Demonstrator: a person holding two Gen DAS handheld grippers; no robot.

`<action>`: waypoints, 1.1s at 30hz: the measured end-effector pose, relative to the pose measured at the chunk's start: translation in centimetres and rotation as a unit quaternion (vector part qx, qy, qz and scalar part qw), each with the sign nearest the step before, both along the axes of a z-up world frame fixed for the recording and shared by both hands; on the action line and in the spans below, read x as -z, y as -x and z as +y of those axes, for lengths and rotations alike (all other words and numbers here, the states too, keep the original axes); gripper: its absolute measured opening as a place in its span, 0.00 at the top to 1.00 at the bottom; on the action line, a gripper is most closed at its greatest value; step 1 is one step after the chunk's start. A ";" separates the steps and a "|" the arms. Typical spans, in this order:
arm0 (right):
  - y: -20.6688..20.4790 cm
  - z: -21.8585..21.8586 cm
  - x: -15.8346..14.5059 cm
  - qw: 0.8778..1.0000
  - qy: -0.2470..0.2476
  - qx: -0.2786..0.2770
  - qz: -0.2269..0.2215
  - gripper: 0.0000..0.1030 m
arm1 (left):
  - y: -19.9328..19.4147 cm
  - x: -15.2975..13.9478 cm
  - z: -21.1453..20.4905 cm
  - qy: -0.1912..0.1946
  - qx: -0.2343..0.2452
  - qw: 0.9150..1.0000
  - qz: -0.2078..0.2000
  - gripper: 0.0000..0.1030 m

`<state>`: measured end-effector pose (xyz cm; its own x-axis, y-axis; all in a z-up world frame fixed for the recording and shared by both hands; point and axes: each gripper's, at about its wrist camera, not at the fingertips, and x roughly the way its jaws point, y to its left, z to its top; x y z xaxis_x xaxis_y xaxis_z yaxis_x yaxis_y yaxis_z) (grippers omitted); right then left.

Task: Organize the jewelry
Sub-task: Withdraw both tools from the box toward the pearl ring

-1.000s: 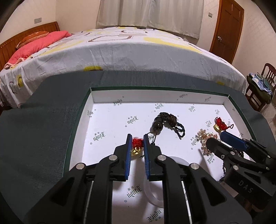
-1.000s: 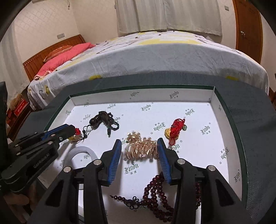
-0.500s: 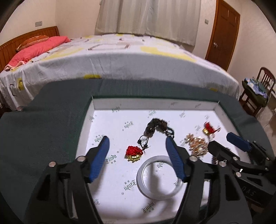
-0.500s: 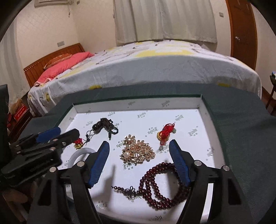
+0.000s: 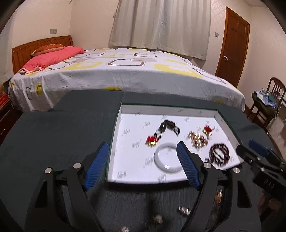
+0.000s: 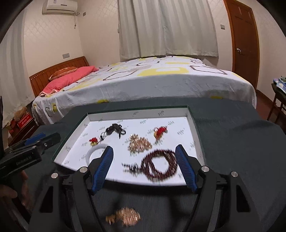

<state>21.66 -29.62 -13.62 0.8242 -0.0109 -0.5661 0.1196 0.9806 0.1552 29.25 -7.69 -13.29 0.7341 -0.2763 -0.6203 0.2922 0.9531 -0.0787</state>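
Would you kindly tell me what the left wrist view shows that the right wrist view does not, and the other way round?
Only the left wrist view shows small silvery pieces on the dark green cloth below the left tool, whose jaws are opening with nothing between them, and a wooden chair.

Only the right wrist view shows a gold-coloured cluster lying on the cloth outside the tray, and a wall air conditioner.

Both show the white shallow tray holding the dark red bead bracelet, white ring bangle and red-and-gold charms.
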 end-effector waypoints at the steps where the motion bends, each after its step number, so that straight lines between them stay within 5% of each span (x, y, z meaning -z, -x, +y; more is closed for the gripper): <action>1: 0.6 0.1 0.1 1.000 0.002 0.001 0.001 0.32 | 0.8 0.1 0.0 -0.006 0.002 1.000 -0.002 0.26; 15: 7.2 -0.3 2.6 0.999 -0.010 0.006 0.032 0.32 | 6.3 5.7 0.3 -0.029 0.024 0.998 0.048 0.48; 27: 7.8 -0.2 3.2 0.999 -0.026 -0.001 0.035 0.32 | 6.2 6.4 -0.4 -0.038 0.038 0.996 0.070 0.60; 33: 7.8 -0.5 3.2 0.999 -0.033 0.002 0.036 0.32 | 5.9 7.0 -0.8 -0.040 0.050 0.994 0.091 0.79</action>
